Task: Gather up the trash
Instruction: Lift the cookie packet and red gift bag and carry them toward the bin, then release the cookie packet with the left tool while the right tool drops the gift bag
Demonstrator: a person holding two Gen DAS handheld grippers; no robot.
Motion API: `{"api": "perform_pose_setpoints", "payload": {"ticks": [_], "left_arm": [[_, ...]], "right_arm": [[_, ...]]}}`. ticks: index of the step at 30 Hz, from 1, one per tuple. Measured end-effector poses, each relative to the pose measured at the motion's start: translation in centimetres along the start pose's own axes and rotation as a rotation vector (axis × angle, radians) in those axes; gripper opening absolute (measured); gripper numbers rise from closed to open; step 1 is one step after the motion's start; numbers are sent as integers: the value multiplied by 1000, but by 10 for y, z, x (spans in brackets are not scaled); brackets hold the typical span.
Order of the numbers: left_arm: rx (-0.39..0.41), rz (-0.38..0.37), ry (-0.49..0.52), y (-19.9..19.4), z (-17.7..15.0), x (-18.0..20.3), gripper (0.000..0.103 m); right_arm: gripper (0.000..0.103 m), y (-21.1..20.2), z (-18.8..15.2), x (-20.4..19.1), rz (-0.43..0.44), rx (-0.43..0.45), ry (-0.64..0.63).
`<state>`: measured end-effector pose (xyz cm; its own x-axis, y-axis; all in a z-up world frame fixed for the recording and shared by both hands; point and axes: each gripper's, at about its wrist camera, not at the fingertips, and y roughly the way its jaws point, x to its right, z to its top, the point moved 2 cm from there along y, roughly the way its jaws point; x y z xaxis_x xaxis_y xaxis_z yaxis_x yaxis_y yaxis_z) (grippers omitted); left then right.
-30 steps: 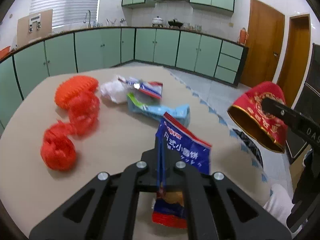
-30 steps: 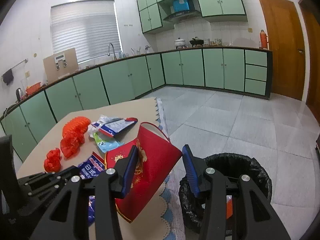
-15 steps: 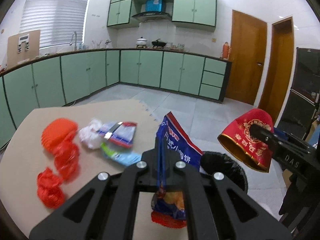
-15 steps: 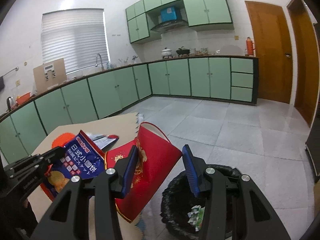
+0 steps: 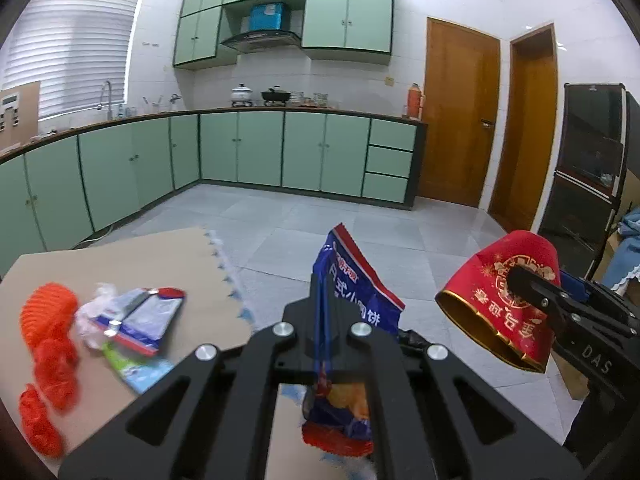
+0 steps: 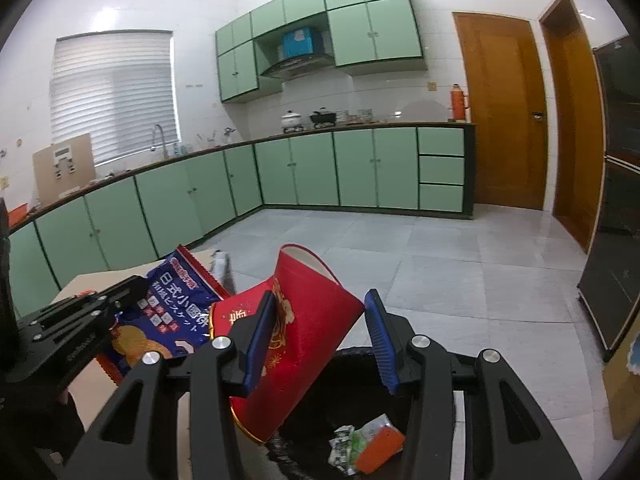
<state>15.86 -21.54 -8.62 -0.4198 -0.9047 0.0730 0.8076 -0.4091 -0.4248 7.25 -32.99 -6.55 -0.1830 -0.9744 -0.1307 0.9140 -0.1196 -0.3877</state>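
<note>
My left gripper is shut on a blue snack bag, which stands upright between its fingers past the table's right edge. To its right, my right gripper holds a red paper cup with a gold rim, tilted mouth down. In the right wrist view the blue pads of the right gripper clamp the red cup above a black-lined bin. The snack bag and left gripper hang just left of it. Orange foam netting and several wrappers lie on the table.
The beige table ends in a scalloped edge beside the bin. Crumpled wrappers and an orange packet lie inside the bin. Grey tiled floor stretches to green cabinets; wooden doors stand on the right.
Both grippers have moved up and to the right, off the table toward the bin, carrying the bag and cup. The table trash has slid left in view; the bin now sits under the cup.
</note>
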Motion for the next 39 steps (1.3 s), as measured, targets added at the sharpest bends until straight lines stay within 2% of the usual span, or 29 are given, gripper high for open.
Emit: {"api": "perform_pose_setpoints", "payload": {"ticks": [8, 14, 18, 25, 27, 28, 29, 31, 32, 36, 39], "left_arm": [[-23, -43, 28, 47, 1, 41, 0], [-98, -59, 62, 91, -14, 68, 0], [-157, -68, 65, 118, -26, 76, 0], [-188, -95, 76, 142, -32, 85, 6], [-194, -98, 72, 145, -33, 84, 7], [-196, -98, 71, 146, -32, 84, 8], [-198, -103, 68, 147, -32, 84, 9], [-204, -117, 64, 148, -32, 83, 23], [-201, -122, 64, 148, -33, 83, 26], [-194, -135, 57, 141, -30, 79, 29], [-163, -130, 54, 128, -22, 70, 37]], "right_arm": [[45, 23, -8, 48, -68, -27, 35], [45, 58, -30, 86, -110, -101, 66], [45, 81, -50, 111, -142, -165, 87], [47, 96, -67, 135, -158, -212, 121], [52, 99, -70, 139, -165, -224, 136], [58, 100, -70, 141, -166, -228, 144], [58, 100, -72, 143, -170, -230, 151], [58, 98, -74, 148, -177, -231, 158], [59, 97, -75, 149, -179, -231, 163], [61, 92, -72, 151, -183, -219, 178], [68, 82, -70, 148, -182, -199, 180]]}}
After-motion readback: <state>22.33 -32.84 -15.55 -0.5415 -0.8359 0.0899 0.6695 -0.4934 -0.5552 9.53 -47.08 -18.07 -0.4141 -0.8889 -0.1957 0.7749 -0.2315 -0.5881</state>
